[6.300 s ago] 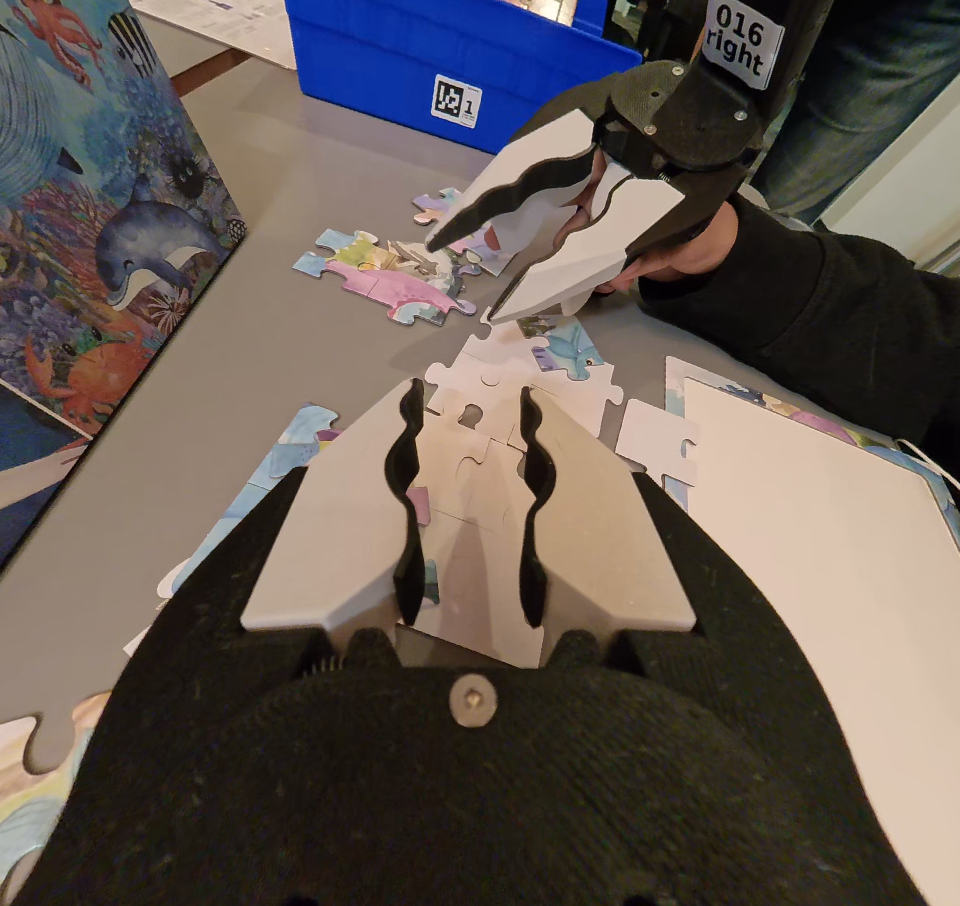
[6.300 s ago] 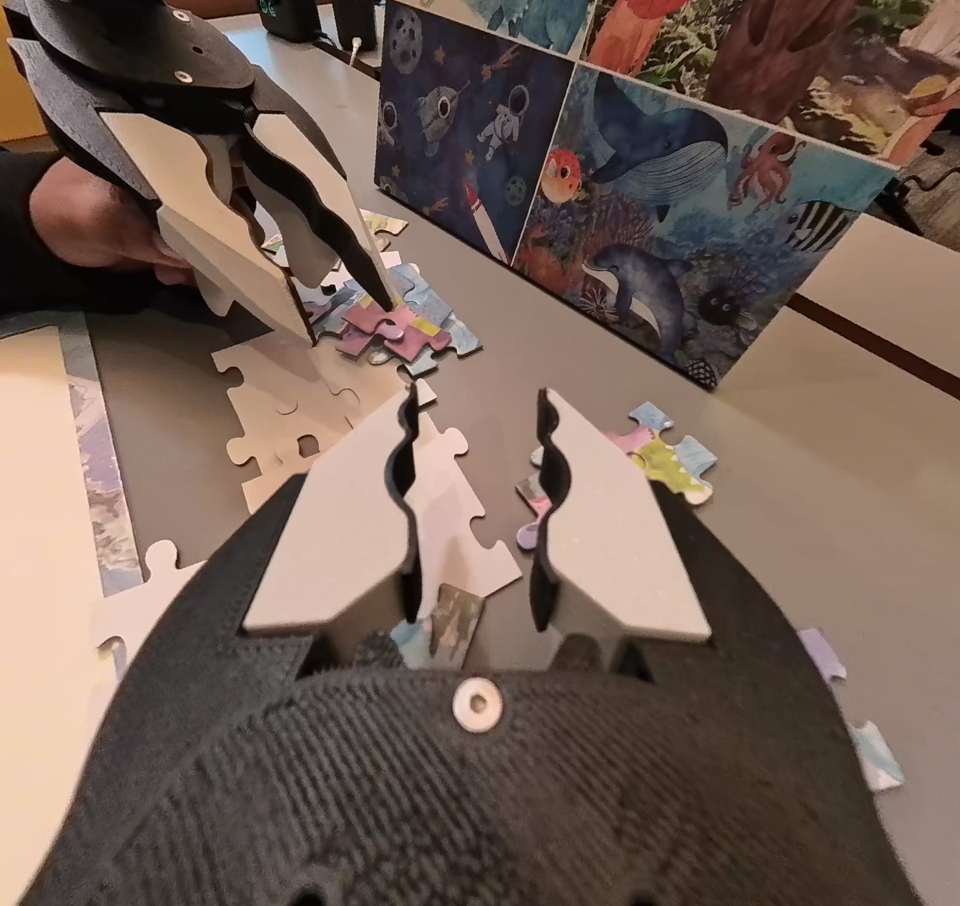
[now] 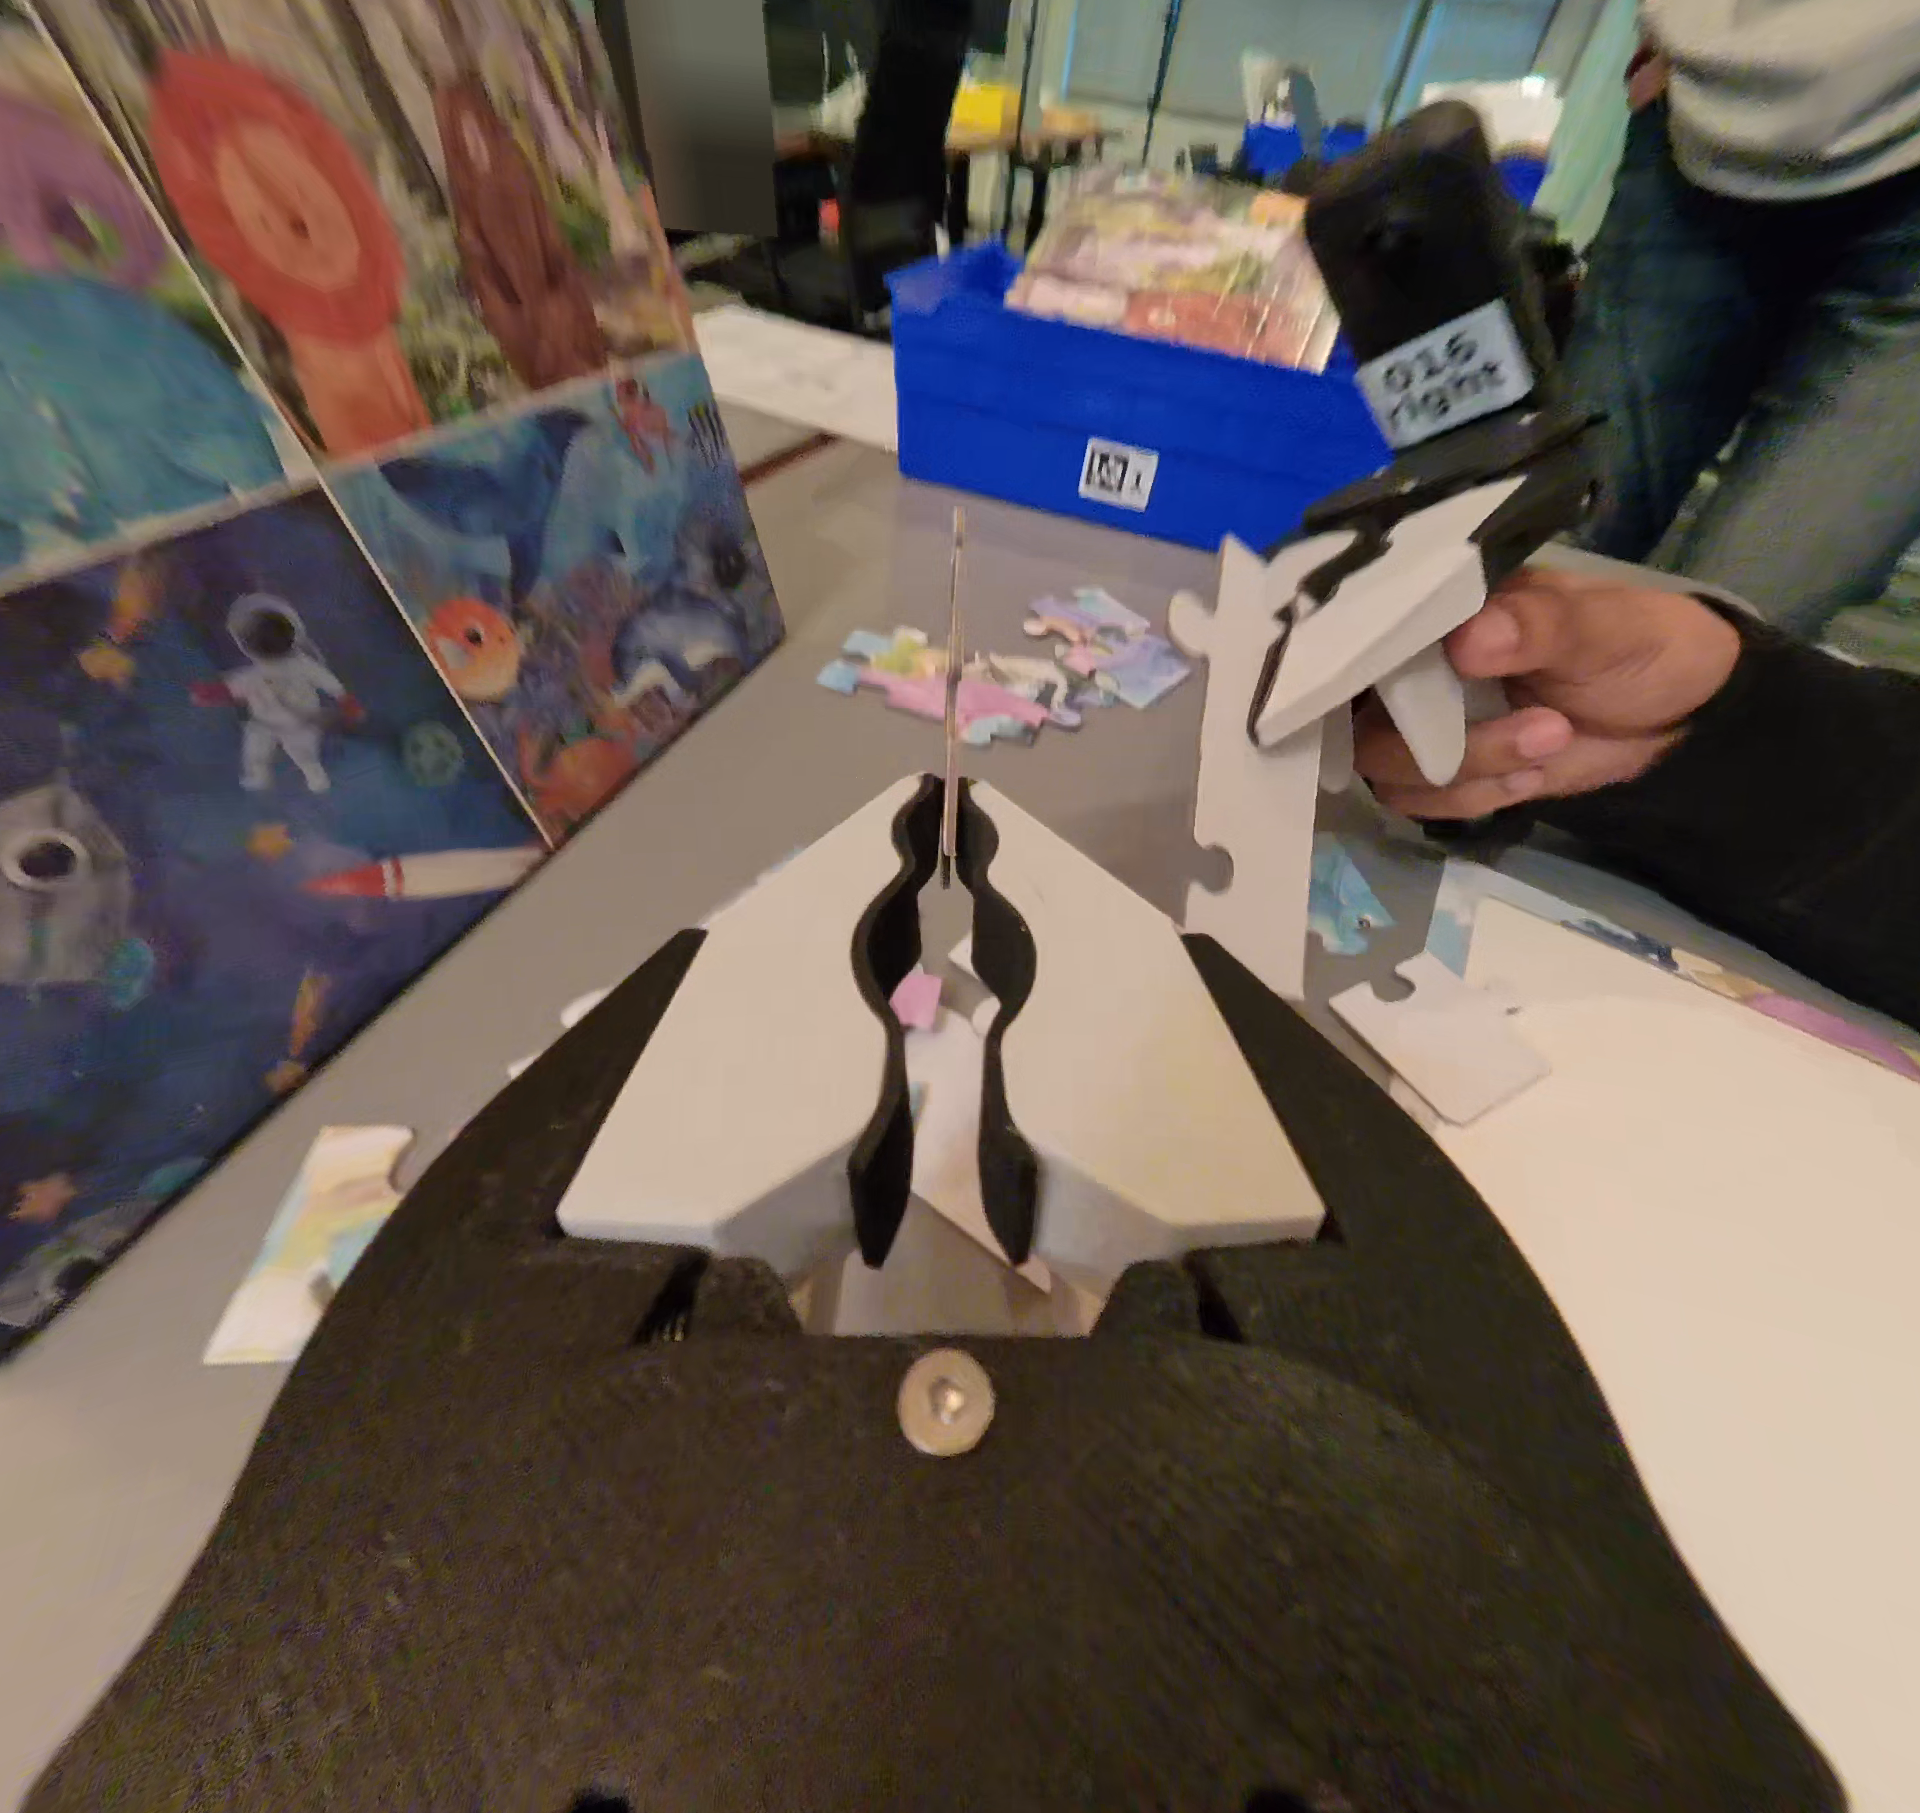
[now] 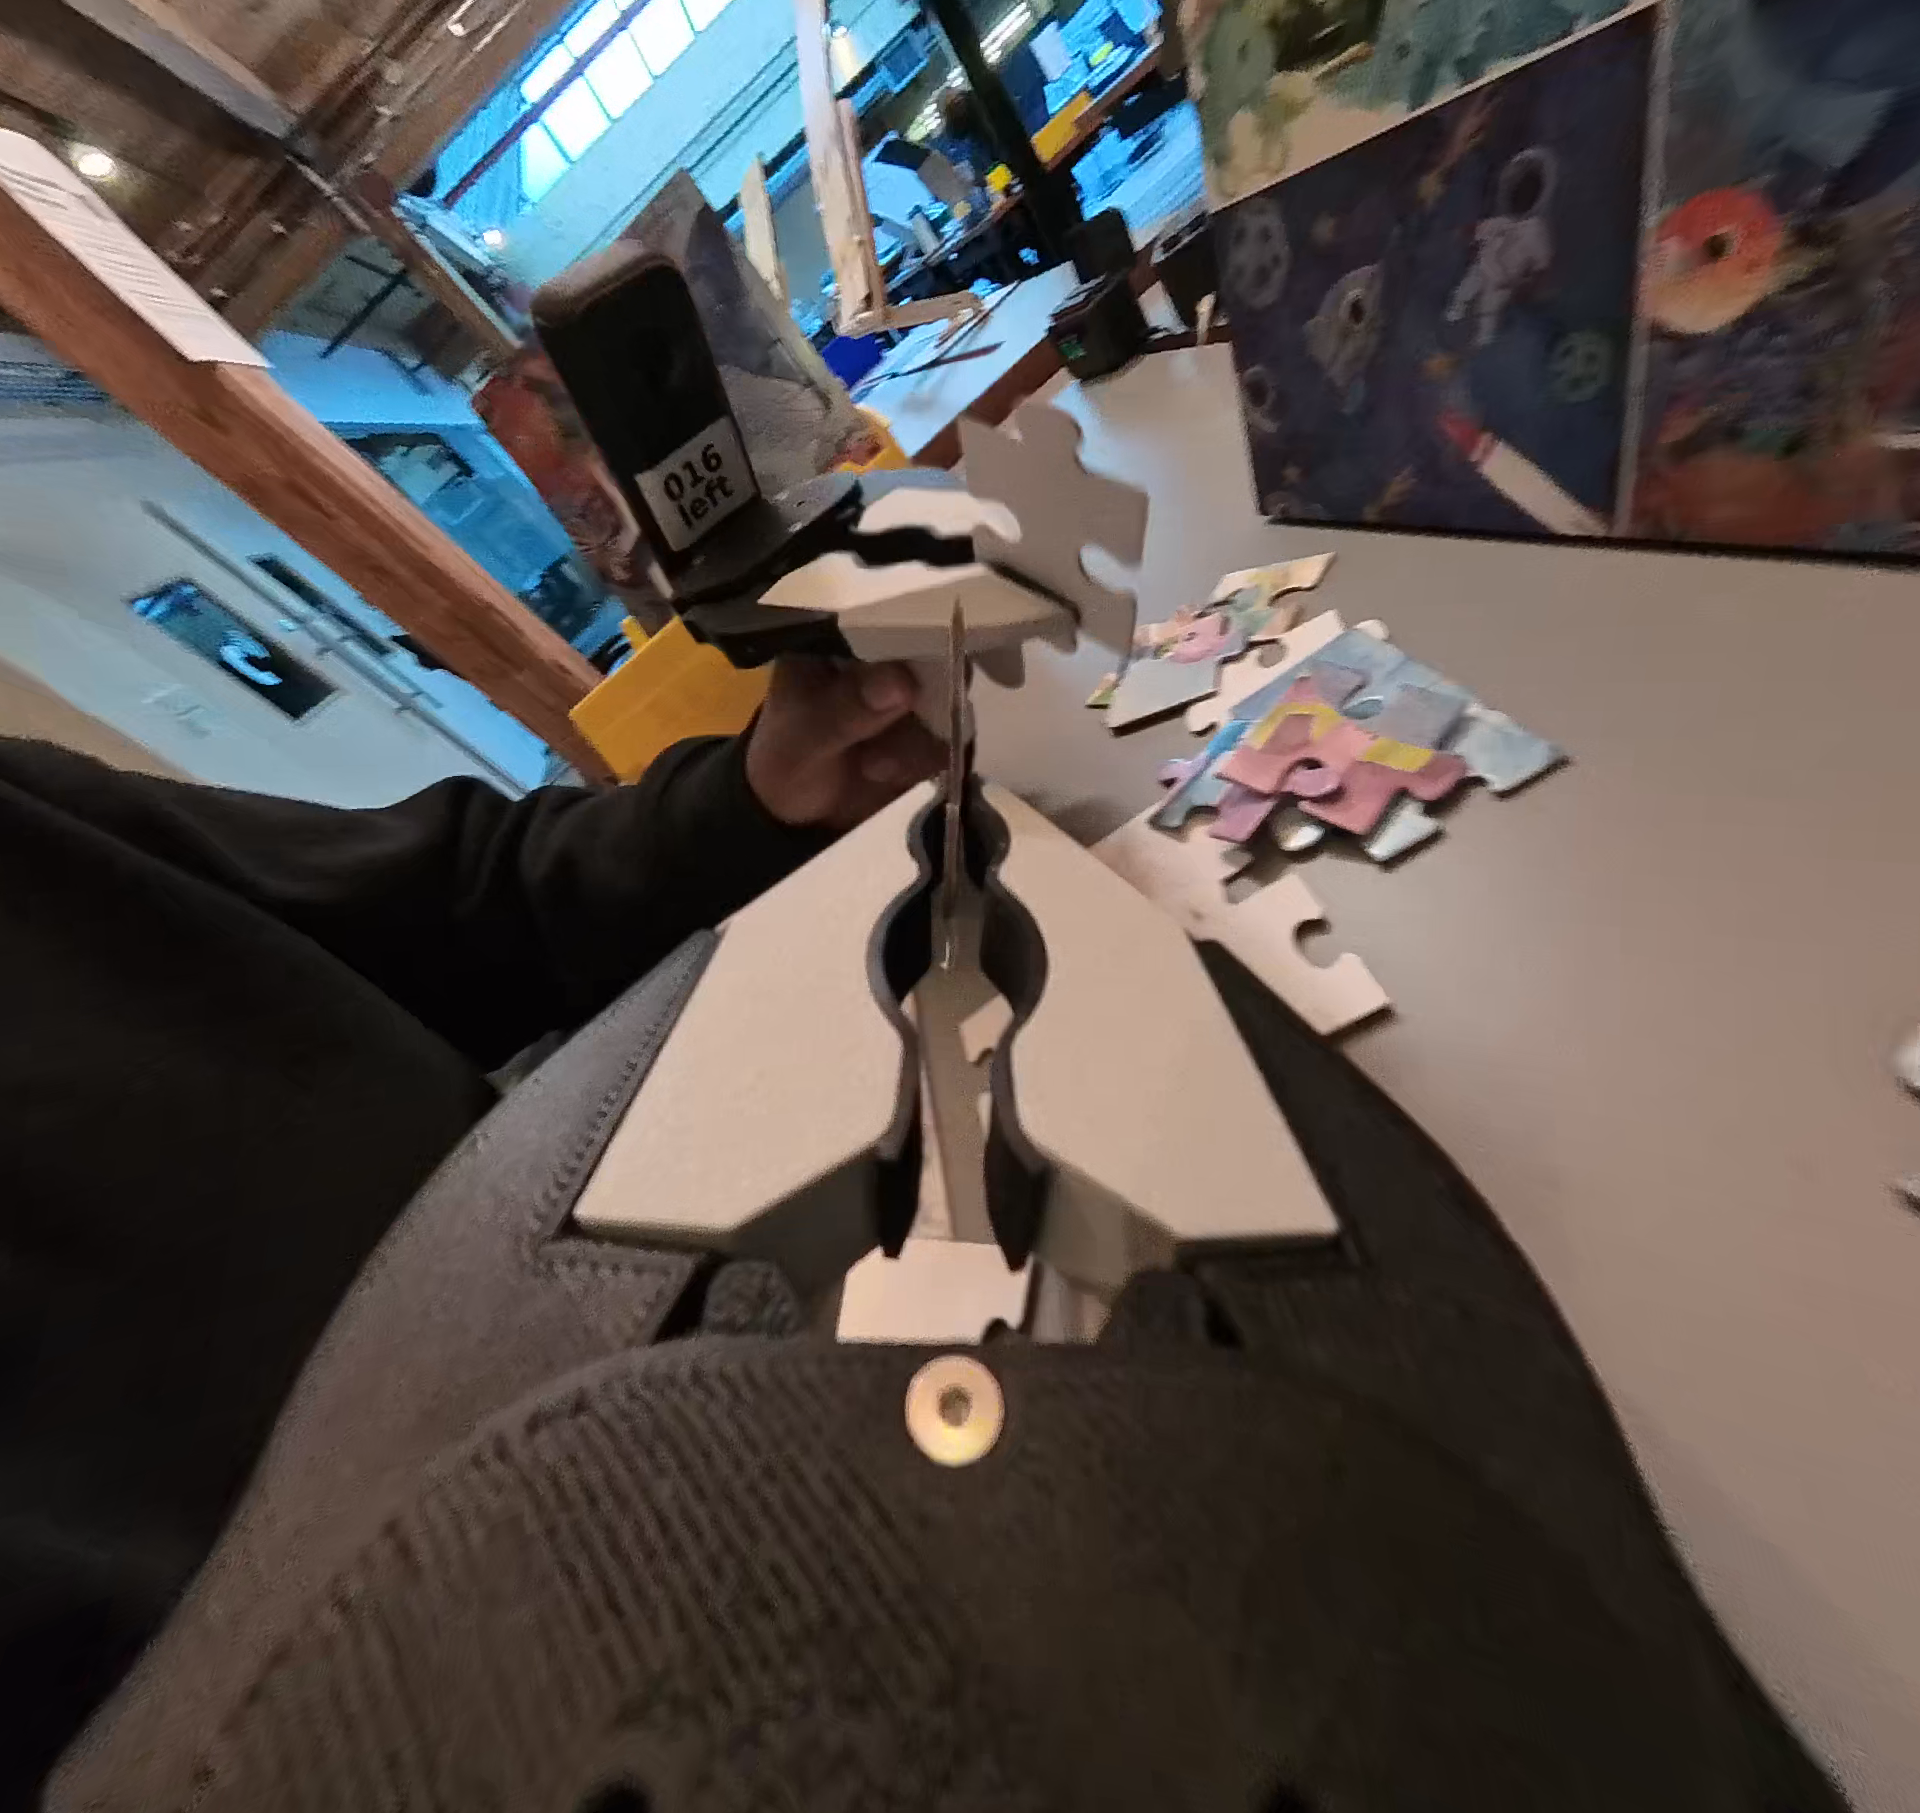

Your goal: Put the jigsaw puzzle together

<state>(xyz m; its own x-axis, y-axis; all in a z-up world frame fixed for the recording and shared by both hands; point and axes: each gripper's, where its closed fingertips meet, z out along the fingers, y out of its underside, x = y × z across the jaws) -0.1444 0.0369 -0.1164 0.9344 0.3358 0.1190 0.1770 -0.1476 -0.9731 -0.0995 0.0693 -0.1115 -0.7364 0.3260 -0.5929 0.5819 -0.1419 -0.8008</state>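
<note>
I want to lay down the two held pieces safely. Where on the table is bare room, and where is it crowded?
Bare grey table runs between the picture boards and the left gripper; more lies beyond the colourful loose pieces, toward the blue bin. It is crowded under both grippers, where face-down pieces lie beside the white tray.

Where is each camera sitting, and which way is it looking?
Left wrist view: sits on the left gripper, looking along its jaws over the grey table towards the blue bin; it shows the right gripper and the hand holding it.
Right wrist view: sits on the right gripper, tilted, looking across the table at the left gripper, a hand and a black sleeve.
Both show: each gripper pinching a puzzle piece edge-on, the loose coloured pieces and the picture boards.
</note>
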